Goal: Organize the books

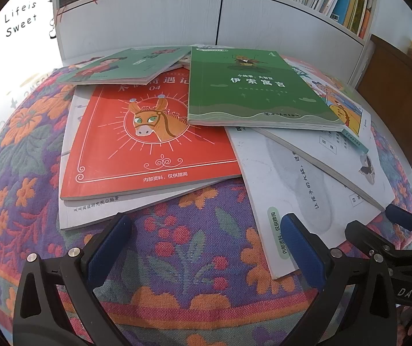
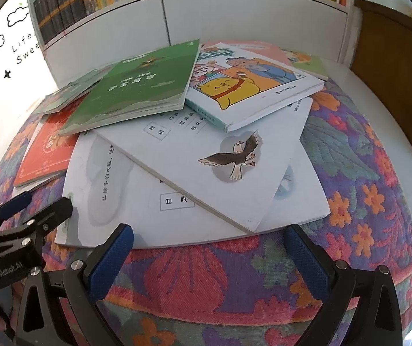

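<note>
Several books lie in a loose pile on a flowered cloth. A red book with a donkey [image 1: 148, 138] lies at the left, a green book [image 1: 252, 86] on top in the middle, also in the right wrist view [image 2: 136, 86]. A white book with an eagle [image 2: 220, 158] lies over a larger white book [image 1: 292, 190]. A cartoon-cover book [image 2: 249, 83] sits at the back right. My left gripper [image 1: 203, 230] is open and empty, just before the near edges of the books. My right gripper [image 2: 209, 242] is open and empty, at the white books' near edge.
The flowered cloth [image 1: 183, 259] covers a round white table [image 2: 379, 92]. A white bookshelf [image 1: 177, 11] full of upright books stands behind. A brown wooden cabinet [image 1: 402, 92] is at the right. The other gripper shows at each view's side [image 1: 402, 230] [image 2: 18, 219].
</note>
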Available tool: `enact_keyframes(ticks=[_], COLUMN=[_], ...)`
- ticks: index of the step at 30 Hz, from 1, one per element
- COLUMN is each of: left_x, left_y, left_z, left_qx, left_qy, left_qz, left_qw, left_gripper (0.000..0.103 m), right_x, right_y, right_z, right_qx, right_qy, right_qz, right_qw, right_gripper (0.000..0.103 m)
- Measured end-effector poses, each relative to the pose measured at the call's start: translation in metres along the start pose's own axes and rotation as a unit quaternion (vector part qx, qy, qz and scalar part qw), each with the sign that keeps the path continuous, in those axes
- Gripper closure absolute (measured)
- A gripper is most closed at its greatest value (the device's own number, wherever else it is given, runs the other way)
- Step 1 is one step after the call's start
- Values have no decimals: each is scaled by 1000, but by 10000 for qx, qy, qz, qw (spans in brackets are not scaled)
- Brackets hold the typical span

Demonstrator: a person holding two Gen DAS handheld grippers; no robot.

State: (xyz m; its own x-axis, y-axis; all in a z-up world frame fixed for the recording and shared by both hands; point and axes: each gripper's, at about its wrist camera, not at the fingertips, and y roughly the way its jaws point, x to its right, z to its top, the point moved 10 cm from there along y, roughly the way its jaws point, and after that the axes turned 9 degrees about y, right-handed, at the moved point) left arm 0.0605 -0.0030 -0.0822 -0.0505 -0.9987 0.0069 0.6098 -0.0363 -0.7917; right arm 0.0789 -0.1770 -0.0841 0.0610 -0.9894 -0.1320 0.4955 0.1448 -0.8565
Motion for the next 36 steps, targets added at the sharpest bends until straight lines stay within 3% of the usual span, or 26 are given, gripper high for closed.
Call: enact_keyframes(ticks=[36], left_x=[0], left_y=[0], left_z=[0], left_qx=[8], left_qy=[20], left_qz=[5], left_qw=[10000], left_gripper=[0], right_x=[-1], right_y=[-4], right_z=[-1], right_qx=[147], right_qy=[-51], right_qz=[-28], right_qw=[9999], right_gripper=[0])
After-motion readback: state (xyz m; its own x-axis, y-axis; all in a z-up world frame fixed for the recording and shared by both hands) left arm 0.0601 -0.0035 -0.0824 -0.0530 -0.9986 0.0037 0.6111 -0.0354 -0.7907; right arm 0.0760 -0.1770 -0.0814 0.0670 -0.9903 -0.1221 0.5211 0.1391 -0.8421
